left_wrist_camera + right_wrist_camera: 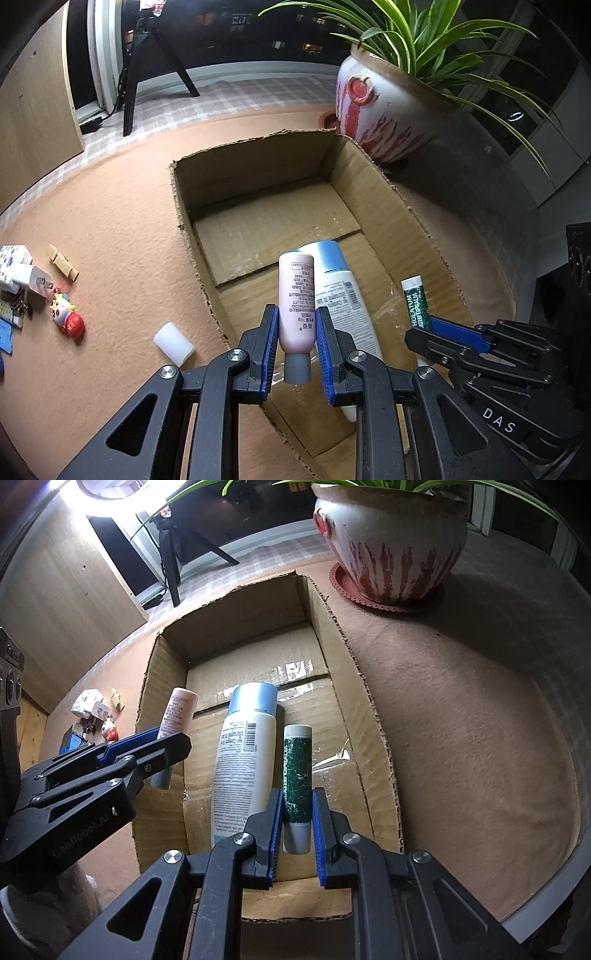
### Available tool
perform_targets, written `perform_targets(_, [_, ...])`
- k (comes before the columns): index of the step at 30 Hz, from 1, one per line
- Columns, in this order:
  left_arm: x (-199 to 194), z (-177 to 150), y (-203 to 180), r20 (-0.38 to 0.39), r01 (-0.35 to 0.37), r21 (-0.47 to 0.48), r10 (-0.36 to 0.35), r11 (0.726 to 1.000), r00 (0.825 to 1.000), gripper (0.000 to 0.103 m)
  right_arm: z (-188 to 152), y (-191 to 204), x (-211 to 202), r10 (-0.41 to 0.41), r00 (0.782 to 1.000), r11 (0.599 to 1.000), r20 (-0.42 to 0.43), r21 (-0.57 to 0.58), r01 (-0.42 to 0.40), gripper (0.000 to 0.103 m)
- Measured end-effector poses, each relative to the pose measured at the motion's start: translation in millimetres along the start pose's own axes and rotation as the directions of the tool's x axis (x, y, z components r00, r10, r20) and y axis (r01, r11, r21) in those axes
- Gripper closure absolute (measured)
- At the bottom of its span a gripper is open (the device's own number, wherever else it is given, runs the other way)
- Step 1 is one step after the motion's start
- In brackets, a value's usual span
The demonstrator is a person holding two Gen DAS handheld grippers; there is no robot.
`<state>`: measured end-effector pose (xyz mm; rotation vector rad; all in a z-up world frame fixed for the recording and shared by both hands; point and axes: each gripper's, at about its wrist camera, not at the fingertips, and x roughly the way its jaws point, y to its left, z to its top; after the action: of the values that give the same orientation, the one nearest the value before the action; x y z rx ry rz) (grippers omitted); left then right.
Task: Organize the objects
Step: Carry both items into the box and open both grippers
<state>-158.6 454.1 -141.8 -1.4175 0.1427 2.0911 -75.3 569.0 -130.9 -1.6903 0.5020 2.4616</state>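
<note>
One white blue-capped bottle (pixel 243 753) lies in the open cardboard box (pixel 354 686). Left tongs (pixel 297 325) grip a pink tube (pixel 295 295), right tongs (pixel 297 808) a green lip-balm stick (pixel 297 775); small clutter (pixel 55 295) waits on the bench (pixel 122 240).

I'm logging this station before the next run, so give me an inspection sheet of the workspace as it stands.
Surface: pinkish felt-like table cover.
Job's things: open cardboard box with a white bottle lying inside.
Clutter: white cap, toy figure, charger plug, wooden clip left of the box.
Grippers: left gripper shut on a pink tube; right gripper shut on a green lip balm, both over the box.
Cables: one by the tripod.
Surroundings: potted plant, dark window.
</note>
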Motion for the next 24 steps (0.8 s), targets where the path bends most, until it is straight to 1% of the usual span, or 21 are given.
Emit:
perform_targets(9, [6,-3,4,-0.021,-0.005,0.001,0.005,1.0,1.0,0.081,0,7,5,-0.009,1.0,1.0,-0.015,-0.018,0.009,0.089])
perform_targets(17, [10,-3,1,-0.028,-0.009,0.007,0.009,1.0,1.0,0.081,1,0,7,-0.02,1.0,1.0,-0.021,0.001,0.02,0.089])
perform_targets(19, [11,-2,2,-0.032,0.0,-0.001,0.0,1.0,0.999,0.072,1,-2,7,-0.019,1.0,1.0,-0.022,0.006,0.019,0.089])
perform_targets(21, [9,-2,1,-0.029,0.016,-0.001,-0.016,1.0,0.999,0.067,2,-3,6,-0.019,1.0,1.0,-0.013,0.008,0.019,0.087])
perform_targets(22, [8,-1,0,-0.027,0.016,0.003,-0.016,1.0,1.0,0.063,2,-3,6,-0.017,1.0,1.0,-0.013,0.008,0.017,0.083])
perform_targets(23, [6,-1,-1,-0.022,0.017,0.005,-0.017,1.0,1.0,0.062,2,-3,4,-0.019,1.0,1.0,-0.007,0.007,0.019,0.08])
perform_targets(24, [5,-1,-2,-0.019,0.02,0.005,-0.02,1.0,1.0,0.06,2,-3,3,-0.022,1.0,1.0,-0.002,0.006,0.022,0.074])
